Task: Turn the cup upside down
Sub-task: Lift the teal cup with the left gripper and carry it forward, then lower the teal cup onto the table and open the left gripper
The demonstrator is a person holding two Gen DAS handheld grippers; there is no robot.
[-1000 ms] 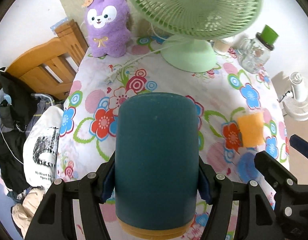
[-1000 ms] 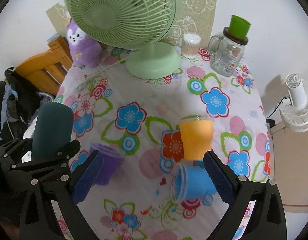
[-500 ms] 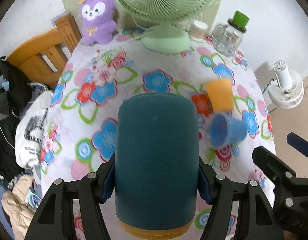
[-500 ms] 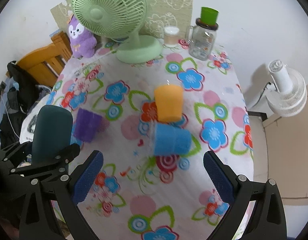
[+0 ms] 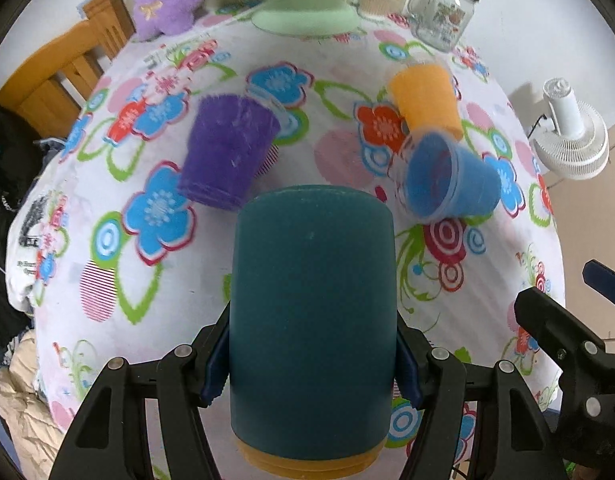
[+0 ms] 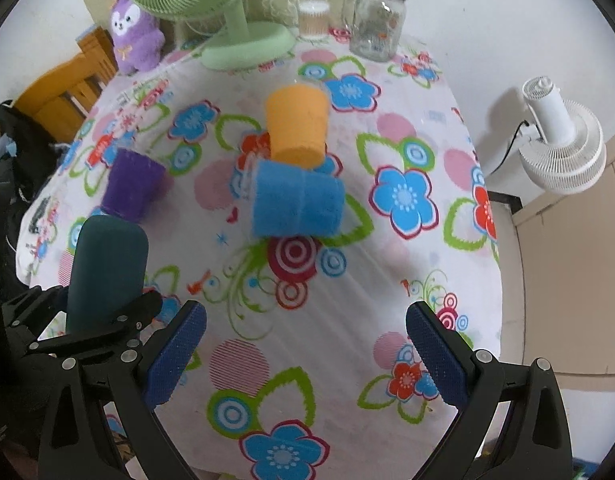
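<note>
My left gripper point(image 5: 312, 364) is shut on a dark teal cup point(image 5: 312, 332) with an orange rim at the near end, held above the table's near edge; it also shows in the right wrist view point(image 6: 105, 268). My right gripper point(image 6: 305, 356) is open and empty above the near edge of the table. A blue cup point(image 6: 297, 205) lies on its side mid-table, its mouth to the left point(image 5: 447, 182). An orange cup point(image 6: 297, 126) stands base-up just behind it. A purple cup point(image 6: 131, 186) stands base-up to the left point(image 5: 227, 154).
The table wears a flowered cloth point(image 6: 387, 264). A green desk fan point(image 6: 235, 12), a purple plush toy point(image 6: 135, 36), a glass jar with a green lid point(image 6: 381, 20) and a small tub point(image 6: 313, 18) stand at the back. A wooden chair point(image 6: 63, 92) is left, a white fan point(image 6: 559, 148) right.
Both grippers have pulled back from the fan toward the near edge of the table, so the purple, orange and blue cups now show further ahead. The teal cup stays clamped.
</note>
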